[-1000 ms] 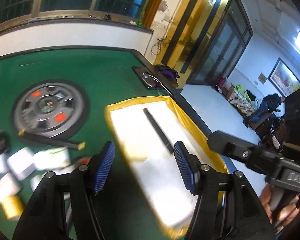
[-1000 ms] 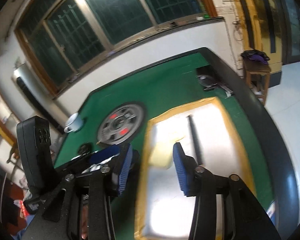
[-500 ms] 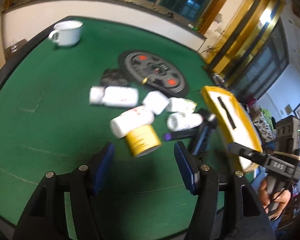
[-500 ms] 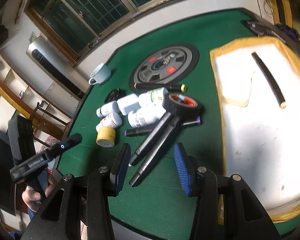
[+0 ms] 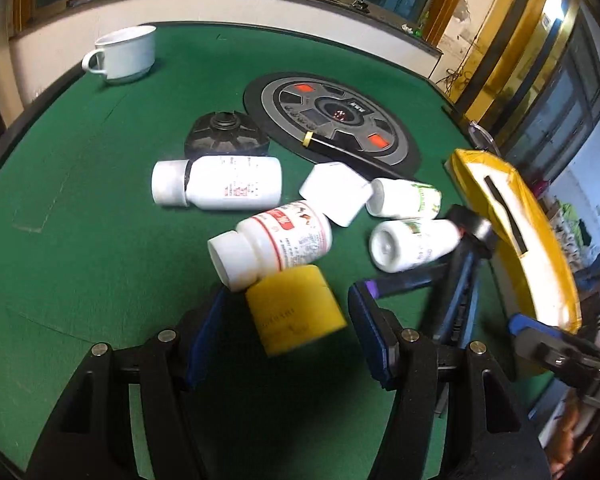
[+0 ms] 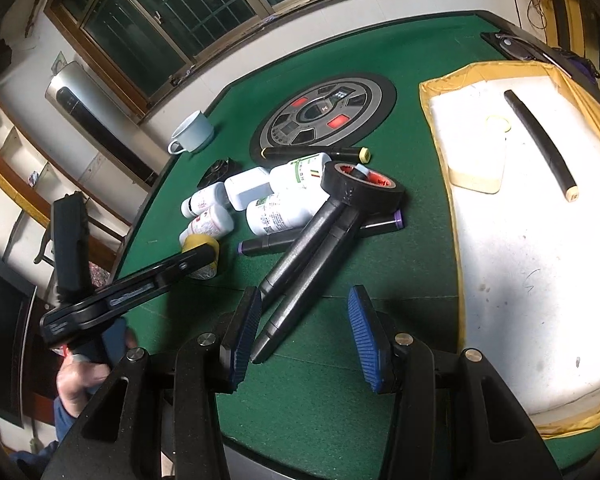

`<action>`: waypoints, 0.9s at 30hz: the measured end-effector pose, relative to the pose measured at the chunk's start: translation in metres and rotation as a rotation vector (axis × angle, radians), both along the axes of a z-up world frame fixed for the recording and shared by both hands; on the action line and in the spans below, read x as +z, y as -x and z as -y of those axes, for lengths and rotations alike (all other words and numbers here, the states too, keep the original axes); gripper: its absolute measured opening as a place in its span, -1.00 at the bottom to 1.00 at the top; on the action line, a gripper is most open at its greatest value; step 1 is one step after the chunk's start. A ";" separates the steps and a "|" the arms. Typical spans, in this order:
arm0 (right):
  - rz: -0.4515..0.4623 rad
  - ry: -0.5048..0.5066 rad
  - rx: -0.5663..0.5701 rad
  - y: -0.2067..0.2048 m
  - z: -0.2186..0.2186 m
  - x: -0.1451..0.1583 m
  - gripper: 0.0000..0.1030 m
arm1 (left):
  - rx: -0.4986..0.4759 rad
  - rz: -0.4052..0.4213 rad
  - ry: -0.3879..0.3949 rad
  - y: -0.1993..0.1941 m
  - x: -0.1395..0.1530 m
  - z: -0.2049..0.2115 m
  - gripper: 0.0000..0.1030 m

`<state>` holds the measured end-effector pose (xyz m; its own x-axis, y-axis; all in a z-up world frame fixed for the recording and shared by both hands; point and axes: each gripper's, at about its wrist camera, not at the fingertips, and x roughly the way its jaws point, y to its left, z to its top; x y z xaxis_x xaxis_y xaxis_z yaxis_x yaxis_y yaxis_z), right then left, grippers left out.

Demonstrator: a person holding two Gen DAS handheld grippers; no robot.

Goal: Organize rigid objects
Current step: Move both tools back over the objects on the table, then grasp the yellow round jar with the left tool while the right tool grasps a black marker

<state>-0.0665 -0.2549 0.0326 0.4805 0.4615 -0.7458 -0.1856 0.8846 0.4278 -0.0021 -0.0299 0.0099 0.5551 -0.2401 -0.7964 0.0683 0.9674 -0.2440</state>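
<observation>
**Yellow container between the open fingers of the left hand-held gripper**

We found the yellow container [image 5: 296, 314] lying on its side on the green desk [image 5: 80, 220], between the spread blue pads of our left hand-held gripper [image 5: 286, 334], which stood wide open and clasped nothing; whether a pad touched it, we could not tell. A red-labelled white bottle [image 5: 274, 242] leaned against the container's far edge. Beyond it lay a larger white bottle [image 5: 220, 188], a white square box [image 5: 336, 192] and two green-labelled bottles [image 5: 406, 200], all in one loose heap.

Our right hand-held gripper [image 6: 302, 330] was also wide open and empty, its pads on either side of the tips of a black folded tripod [image 6: 304, 256]. A roll of black tape [image 6: 362, 188] sat on the tripod's head, and a purple-capped marker [image 6: 324, 236] lay under its legs.

Farther off, a round grey control panel [image 6: 324, 118] sat in the desk, a white cup [image 5: 124, 54] stood near the far edge, and a yellow-edged white tray [image 6: 540, 280] held a black rod [image 6: 540, 140] and a pale block [image 6: 478, 164].
</observation>
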 end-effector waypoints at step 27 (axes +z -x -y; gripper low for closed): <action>-0.032 0.261 -0.013 -0.001 -0.022 -0.023 -0.72 | -0.040 0.046 -0.114 0.004 -0.004 -0.012 -0.09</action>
